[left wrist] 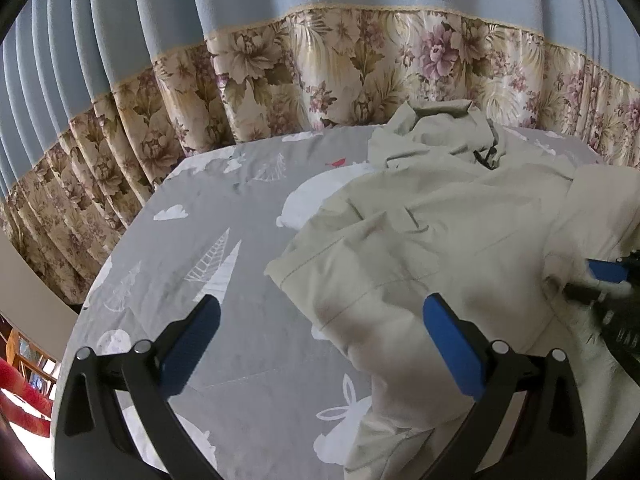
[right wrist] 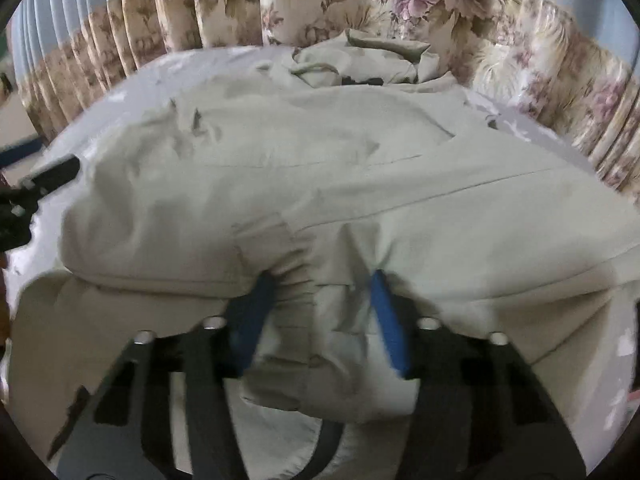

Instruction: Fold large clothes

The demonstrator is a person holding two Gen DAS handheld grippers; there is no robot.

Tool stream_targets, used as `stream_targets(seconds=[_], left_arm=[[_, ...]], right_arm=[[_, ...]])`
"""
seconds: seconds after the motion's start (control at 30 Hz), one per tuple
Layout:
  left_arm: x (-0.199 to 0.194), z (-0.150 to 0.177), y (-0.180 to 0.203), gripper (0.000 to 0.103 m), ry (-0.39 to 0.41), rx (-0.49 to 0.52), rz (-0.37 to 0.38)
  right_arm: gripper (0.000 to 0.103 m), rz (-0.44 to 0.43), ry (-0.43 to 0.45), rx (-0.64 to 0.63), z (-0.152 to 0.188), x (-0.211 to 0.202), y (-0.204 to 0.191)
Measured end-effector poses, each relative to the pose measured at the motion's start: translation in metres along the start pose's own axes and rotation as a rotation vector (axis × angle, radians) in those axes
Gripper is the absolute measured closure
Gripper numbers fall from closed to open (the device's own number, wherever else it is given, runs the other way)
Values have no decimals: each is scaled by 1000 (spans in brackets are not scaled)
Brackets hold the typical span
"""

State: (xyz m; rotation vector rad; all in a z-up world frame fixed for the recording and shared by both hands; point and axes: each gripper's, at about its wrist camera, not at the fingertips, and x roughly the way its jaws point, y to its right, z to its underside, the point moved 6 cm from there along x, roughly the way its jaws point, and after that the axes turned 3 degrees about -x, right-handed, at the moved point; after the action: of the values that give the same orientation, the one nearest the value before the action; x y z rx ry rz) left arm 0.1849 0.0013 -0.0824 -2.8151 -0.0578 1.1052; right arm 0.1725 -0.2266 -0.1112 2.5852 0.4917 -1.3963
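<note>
A large pale beige garment [left wrist: 432,240] lies crumpled on a grey patterned bed sheet [left wrist: 224,240]. My left gripper [left wrist: 320,308] is open and empty, with its blue pads wide apart above the sheet at the garment's left hem. The garment [right wrist: 320,168] fills the right wrist view. My right gripper [right wrist: 324,284] has a bunched fold of the garment between its blue pads and holds it. The right gripper also shows blurred at the right edge of the left wrist view [left wrist: 608,280]. The left gripper [right wrist: 44,184] shows at the left edge of the right wrist view.
A blue curtain with a floral lower band [left wrist: 360,52] hangs close behind the bed's far side. The sheet's left edge [left wrist: 104,272] drops off toward a floor with red and wooden items [left wrist: 24,384].
</note>
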Motion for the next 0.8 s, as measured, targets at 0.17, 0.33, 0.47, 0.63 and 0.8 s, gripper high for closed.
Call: stream_targets(seconds=[0.17,0.33,0.47,0.63,0.8], left_arm=[[4,0,0,2,-2,5,-5],[7,0,-5,2,-7,1,-12],[10,1,-11,2,-10,-5,-22],[16,-2,-17,2,-13,-7,-37],[22,-17,-32,2,-1,-12,-61]], right_arm=[[88,99,138,112,-13,-44,56],[88,349,199,241,0,-85,163],[85,547,120,370,45,-100,255],[45,598,141,470,80,-130,294],[34,480,338,431,38,-168,262]])
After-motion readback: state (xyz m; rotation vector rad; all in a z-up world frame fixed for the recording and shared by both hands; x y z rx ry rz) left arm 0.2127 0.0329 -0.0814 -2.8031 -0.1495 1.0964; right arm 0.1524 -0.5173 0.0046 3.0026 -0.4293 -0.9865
